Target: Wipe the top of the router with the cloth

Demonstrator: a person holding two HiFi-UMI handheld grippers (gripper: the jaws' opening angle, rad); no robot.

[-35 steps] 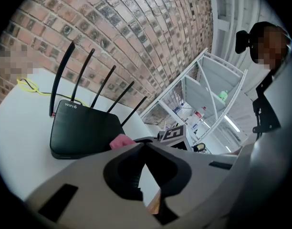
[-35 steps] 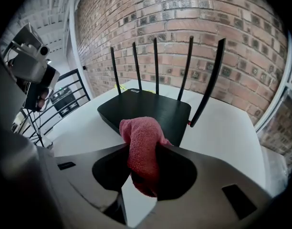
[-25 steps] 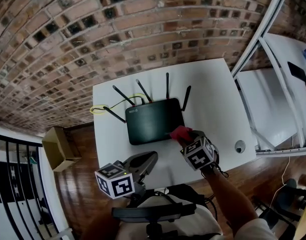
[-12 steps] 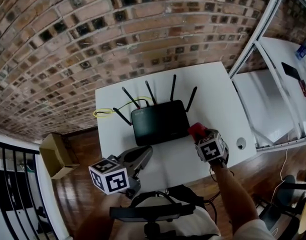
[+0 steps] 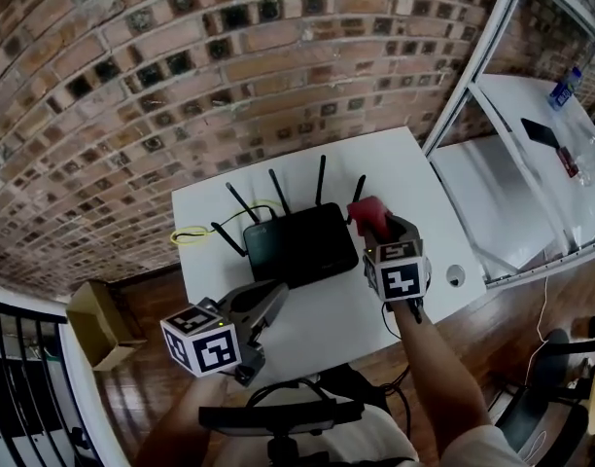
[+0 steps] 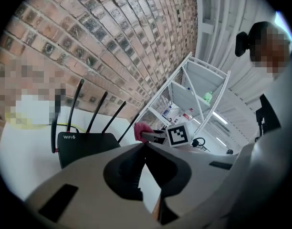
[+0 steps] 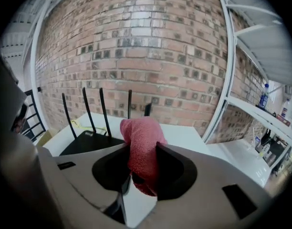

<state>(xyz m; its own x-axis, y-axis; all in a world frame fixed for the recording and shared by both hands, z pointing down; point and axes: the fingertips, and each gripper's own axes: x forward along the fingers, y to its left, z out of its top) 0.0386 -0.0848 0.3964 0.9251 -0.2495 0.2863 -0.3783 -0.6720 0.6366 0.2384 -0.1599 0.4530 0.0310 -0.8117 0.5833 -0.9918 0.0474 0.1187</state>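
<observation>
While the pink cloth [image 7: 142, 147] is clamped between the 2 closed jaws of the right gripper [image 7: 141, 165], it is held clear of the white table [image 5: 414, 178], near the right rear antenna of the black router [image 5: 299, 244]. The router is seen lying flat on the table before the brick wall [image 5: 181, 86], with a yellow cable [image 5: 191, 234] at its left rear. The left gripper [image 6: 145, 146] is held at the table's near edge, its jaws pressed together with nothing between them.
</observation>
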